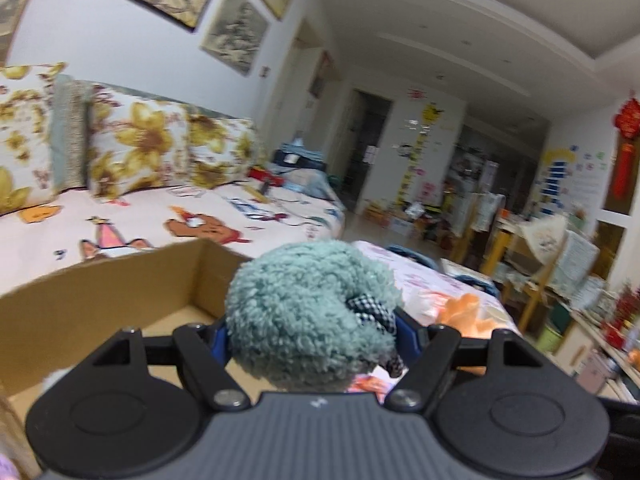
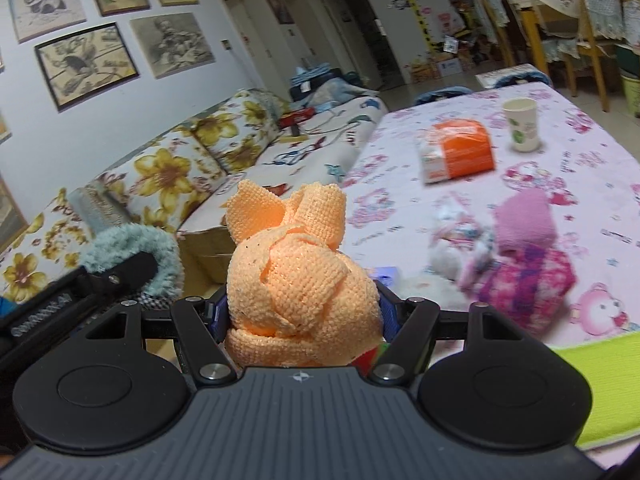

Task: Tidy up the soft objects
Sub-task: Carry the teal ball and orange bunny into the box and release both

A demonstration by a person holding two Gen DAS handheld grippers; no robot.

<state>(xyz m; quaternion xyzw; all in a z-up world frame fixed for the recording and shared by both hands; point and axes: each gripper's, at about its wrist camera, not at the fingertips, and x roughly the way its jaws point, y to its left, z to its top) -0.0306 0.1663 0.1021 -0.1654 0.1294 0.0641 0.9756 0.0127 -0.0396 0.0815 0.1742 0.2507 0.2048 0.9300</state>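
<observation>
My left gripper [image 1: 311, 330] is shut on a fluffy teal plush ball [image 1: 304, 312] with a black-and-white checked patch, held in the air beside an open cardboard box [image 1: 100, 300]. My right gripper [image 2: 298, 312] is shut on an orange knitted cloth [image 2: 296, 276] tied into a knot, its two ends sticking up. In the right wrist view the teal plush [image 2: 160, 256] and the left gripper's black finger [image 2: 124, 270] show at the left. More soft things lie on the table: a pink fuzzy roll [image 2: 524, 220], a magenta knitted bundle [image 2: 524, 284] and a white plush toy [image 2: 452, 248].
The table [image 2: 580, 168] has a pink cartoon cloth, with an orange tissue pack [image 2: 456, 152], a paper cup [image 2: 520, 124] and a lime green mat [image 2: 600, 384] on it. A sofa [image 1: 160, 208] with sunflower cushions stands behind the box. Wooden chairs [image 2: 576, 28] crowd the far side.
</observation>
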